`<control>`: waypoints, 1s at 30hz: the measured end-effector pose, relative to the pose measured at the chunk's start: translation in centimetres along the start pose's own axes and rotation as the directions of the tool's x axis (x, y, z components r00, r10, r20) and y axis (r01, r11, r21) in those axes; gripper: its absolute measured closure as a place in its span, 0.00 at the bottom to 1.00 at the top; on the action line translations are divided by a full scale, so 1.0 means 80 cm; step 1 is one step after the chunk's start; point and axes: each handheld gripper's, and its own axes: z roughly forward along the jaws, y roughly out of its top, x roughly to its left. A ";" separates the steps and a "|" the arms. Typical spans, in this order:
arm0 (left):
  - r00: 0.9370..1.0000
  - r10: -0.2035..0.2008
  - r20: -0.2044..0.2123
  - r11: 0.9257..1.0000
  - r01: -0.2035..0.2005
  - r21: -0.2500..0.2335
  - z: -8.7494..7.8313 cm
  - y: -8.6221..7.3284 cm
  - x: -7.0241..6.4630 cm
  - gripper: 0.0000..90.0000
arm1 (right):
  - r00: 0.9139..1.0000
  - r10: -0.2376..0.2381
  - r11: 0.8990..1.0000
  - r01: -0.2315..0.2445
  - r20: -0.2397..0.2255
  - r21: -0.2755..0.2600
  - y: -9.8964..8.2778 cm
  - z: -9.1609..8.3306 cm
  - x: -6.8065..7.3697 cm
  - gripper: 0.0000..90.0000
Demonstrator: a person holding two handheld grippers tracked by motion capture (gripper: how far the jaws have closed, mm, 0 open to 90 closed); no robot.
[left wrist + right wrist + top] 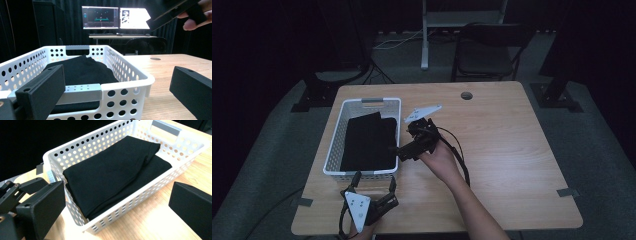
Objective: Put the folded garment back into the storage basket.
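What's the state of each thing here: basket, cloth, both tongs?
white basket: upright on the table, holding the cloth.
black cloth: folded, lying flat inside the basket.
left tongs: open, empty, at the basket's near end.
right tongs: open, empty, at the basket's right rim.

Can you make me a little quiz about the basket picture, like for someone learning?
1. True or false: the black folded cloth lies inside the white basket.
2. Which gripper is at the basket's near end? A) left gripper B) right gripper
3. Fill in: both grippers have their jaws ____ and hold nothing.

Key: 1 true. 2 A; the left gripper is at the near end with the grey handle, while the right one is beside the basket's long side. 3 open.
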 end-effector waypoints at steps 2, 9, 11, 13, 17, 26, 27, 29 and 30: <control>1.000 0.000 0.000 1.000 0.000 0.001 0.000 0.000 0.000 0.01 | 1.000 -0.001 1.000 0.001 0.011 -0.010 -0.002 -0.005 0.001 0.01; 1.000 0.000 0.000 1.000 0.000 0.002 0.000 0.000 0.000 0.01 | 1.000 0.016 0.999 -0.015 0.015 -0.040 -0.012 -0.024 -0.002 0.01; 1.000 0.000 0.000 1.000 0.000 0.002 0.000 0.000 0.000 0.01 | 1.000 0.016 0.999 -0.015 0.023 -0.047 -0.015 -0.028 -0.002 0.01; 1.000 0.000 0.000 1.000 0.000 0.002 0.000 0.000 0.000 0.01 | 1.000 0.016 0.999 -0.015 0.020 -0.050 -0.017 -0.032 -0.003 0.01; 1.000 0.000 0.000 1.000 0.000 0.003 0.000 0.000 0.000 0.01 | 0.999 0.020 0.998 -0.017 0.037 -0.066 -0.022 -0.041 -0.003 0.01; 1.000 -0.001 -0.001 1.000 0.001 0.001 0.000 0.000 0.000 0.01 | 0.997 0.037 0.996 -0.032 0.068 -0.080 -0.036 -0.060 -0.010 0.01; 1.000 -0.001 -0.001 1.000 0.001 0.001 0.000 0.000 0.000 0.01 | 0.997 0.035 0.997 -0.030 0.071 -0.075 -0.038 -0.062 -0.010 0.01; 1.000 0.000 -0.001 1.000 0.000 0.001 0.000 0.000 0.000 0.01 | 0.996 0.033 0.997 -0.027 0.081 -0.073 -0.042 -0.066 -0.011 0.01; 1.000 0.000 0.000 1.000 0.000 0.001 0.000 0.000 0.000 0.01 | 0.996 0.032 0.997 -0.026 0.080 -0.070 -0.044 -0.069 -0.011 0.01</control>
